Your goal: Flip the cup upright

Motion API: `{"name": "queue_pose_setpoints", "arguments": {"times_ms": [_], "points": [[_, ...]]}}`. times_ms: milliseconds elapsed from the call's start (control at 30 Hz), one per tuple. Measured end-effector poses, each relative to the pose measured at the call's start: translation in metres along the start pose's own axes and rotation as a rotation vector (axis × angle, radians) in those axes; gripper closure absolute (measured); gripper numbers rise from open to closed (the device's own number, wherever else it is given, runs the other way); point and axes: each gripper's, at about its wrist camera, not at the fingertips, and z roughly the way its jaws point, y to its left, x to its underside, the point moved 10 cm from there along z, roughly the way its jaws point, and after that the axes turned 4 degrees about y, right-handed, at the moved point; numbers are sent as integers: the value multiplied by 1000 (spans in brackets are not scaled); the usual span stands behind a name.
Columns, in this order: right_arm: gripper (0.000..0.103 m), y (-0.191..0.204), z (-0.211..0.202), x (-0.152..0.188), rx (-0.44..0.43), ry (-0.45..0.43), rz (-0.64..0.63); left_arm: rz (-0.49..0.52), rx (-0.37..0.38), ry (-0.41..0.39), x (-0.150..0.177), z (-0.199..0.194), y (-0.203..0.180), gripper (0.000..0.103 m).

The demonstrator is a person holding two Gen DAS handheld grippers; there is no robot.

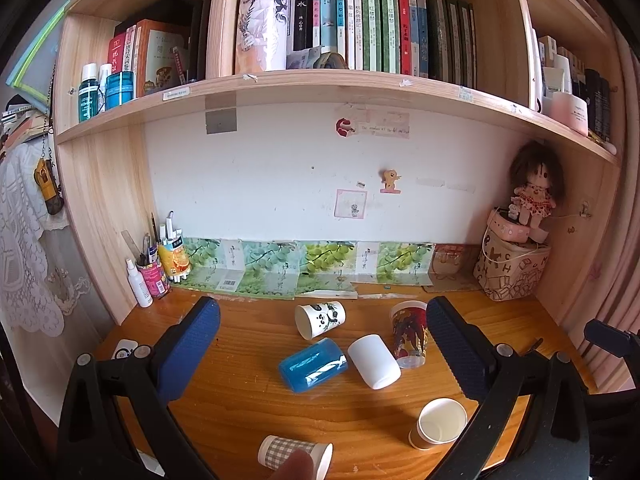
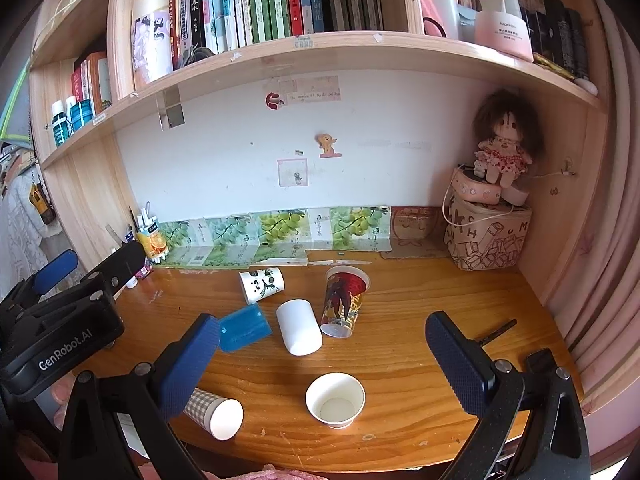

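Six cups sit on the wooden bench (image 2: 400,344). Four lie on their sides: a panda-print cup (image 2: 262,285) nearest the wall, a blue cup (image 2: 245,327), a plain white cup (image 2: 299,332) just beside it, and a checked paper cup (image 2: 214,411) at the front edge. Two stand upright: a tall clear cup with red artwork (image 2: 343,300), close against the white cup, and a white paper cup (image 2: 335,399) near the front, its mouth open upward.

The left tool (image 1: 323,342) hangs above the bench with its blue-padded jaws spread wide and nothing between them; in its view the cluster of cups lies framed between the pads. The right tool (image 2: 322,360) is likewise wide open and holds nothing, with the upright paper cup between its fingers farther along the bench. The left tool's black body also shows at the left edge of the right wrist view.

The bench is warm, glossy wood set in an alcove with a white wall. One doll (image 2: 505,142) sits on a pink case atop a printed bag (image 2: 486,240) in the right corner. Pen holders (image 1: 160,268) stand in the left corner, and grape-print cards (image 2: 280,232) line the wall's foot. A shelf (image 2: 320,54) above carries a row of books (image 2: 280,0).
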Motion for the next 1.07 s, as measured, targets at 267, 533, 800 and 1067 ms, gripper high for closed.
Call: {"name": "queue_pose_setpoints", "arguments": {"times_ms": [267, 533, 800, 1067], "points": [[0, -2, 4, 2, -6, 20, 12, 10, 5, -1, -1, -1, -3, 0], [0, -2, 4, 3, -6, 23, 16, 7, 14, -3, -1, 0, -3, 0], [0, 0, 6, 6, -13, 34, 21, 7, 15, -5, 0, 0, -2, 0], [0, 2, 6, 7, -14, 41, 15, 7, 19, -3, 1, -1, -2, 0]]}}
